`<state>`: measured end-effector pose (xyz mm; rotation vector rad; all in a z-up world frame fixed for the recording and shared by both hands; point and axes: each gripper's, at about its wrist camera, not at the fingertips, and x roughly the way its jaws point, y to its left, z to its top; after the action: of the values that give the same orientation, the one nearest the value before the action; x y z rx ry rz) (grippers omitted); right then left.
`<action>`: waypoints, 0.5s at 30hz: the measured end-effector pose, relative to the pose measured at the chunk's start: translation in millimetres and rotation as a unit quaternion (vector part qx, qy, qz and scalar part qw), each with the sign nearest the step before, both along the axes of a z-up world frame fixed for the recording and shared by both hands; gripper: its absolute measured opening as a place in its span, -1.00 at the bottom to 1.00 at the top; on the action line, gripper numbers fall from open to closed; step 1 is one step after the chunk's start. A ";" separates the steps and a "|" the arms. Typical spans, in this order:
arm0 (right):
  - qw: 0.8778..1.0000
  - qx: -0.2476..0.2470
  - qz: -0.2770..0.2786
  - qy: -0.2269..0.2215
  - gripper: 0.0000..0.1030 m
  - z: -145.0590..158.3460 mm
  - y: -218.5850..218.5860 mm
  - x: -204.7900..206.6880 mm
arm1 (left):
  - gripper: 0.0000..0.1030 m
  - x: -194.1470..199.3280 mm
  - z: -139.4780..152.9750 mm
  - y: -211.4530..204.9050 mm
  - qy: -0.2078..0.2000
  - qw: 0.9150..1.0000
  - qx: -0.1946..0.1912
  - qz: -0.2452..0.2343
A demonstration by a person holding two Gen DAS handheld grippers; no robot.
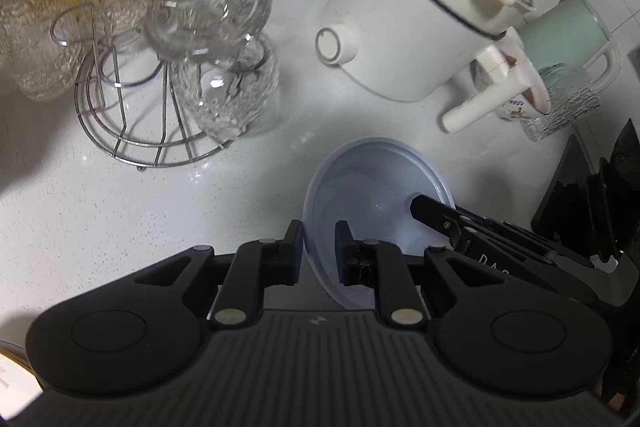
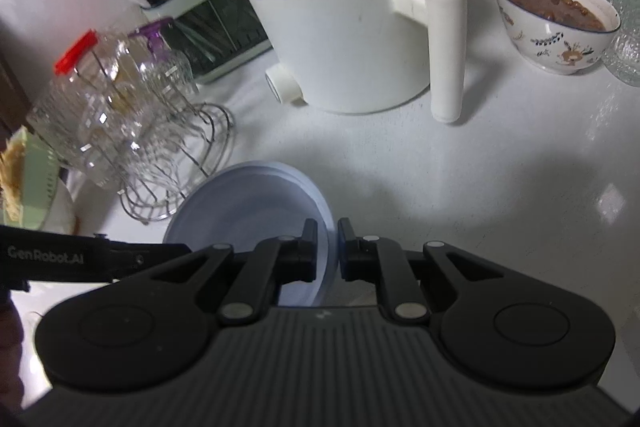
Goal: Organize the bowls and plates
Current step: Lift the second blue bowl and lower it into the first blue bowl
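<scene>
White desk (image 1: 160,211) below, electric pot (image 1: 404,27) behind. Pale blue plastic bowl (image 1: 372,187) tilted between both tools: left tool (image 1: 320,251) clamped on near-left rim, right tool (image 2: 326,251) clamped on opposite rim, equally near.

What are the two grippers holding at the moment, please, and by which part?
Both hold the pale blue bowl by its rim: the left gripper clamps the near-left edge, and the right gripper clamps the opposite edge.
</scene>
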<state>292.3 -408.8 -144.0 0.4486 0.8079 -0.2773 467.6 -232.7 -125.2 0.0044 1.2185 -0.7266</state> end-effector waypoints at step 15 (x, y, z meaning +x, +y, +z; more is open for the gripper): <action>1.000 0.003 0.002 -0.029 -0.75 47.1 18.2 -16.6 | -0.62 -8.1 48.8 29.7 -0.008 1.000 -0.016 0.006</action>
<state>275.7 -390.6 -96.8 0.4591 0.7524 -0.2565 459.5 -203.0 -76.4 -0.0236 1.1895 -0.7352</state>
